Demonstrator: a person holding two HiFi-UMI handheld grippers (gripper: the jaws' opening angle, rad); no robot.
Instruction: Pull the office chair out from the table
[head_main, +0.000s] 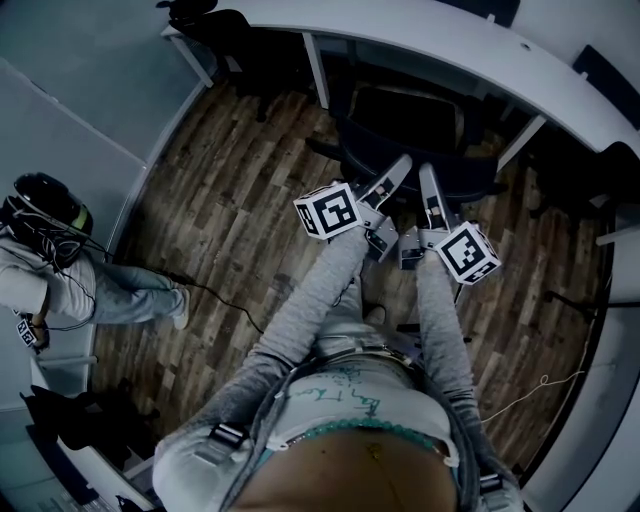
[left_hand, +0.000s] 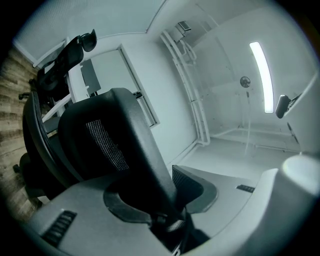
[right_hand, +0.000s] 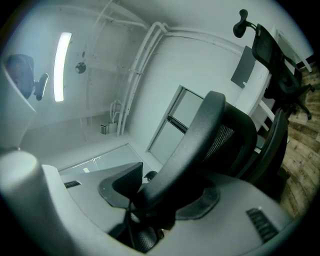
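office chair (head_main: 405, 120) sat at 12 o'clock, far side lost in shadow under table (head_main: 450, 45) | left gripper (left_hand: 162, 200) clenched on backrest rim (left_hand: 140, 145) | right gripper (right_hand: 160, 192) clenched same rim, just beside

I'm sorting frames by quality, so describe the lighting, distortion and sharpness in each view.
Head view: dim and bluish, strong fisheye bending the table edge, office chair nearly black. Left gripper view: dark round vignette, ceiling light strip blown out, the chair in sharp focus. Right gripper view: same vignette, the strip glaring at left, straight lines bowed.
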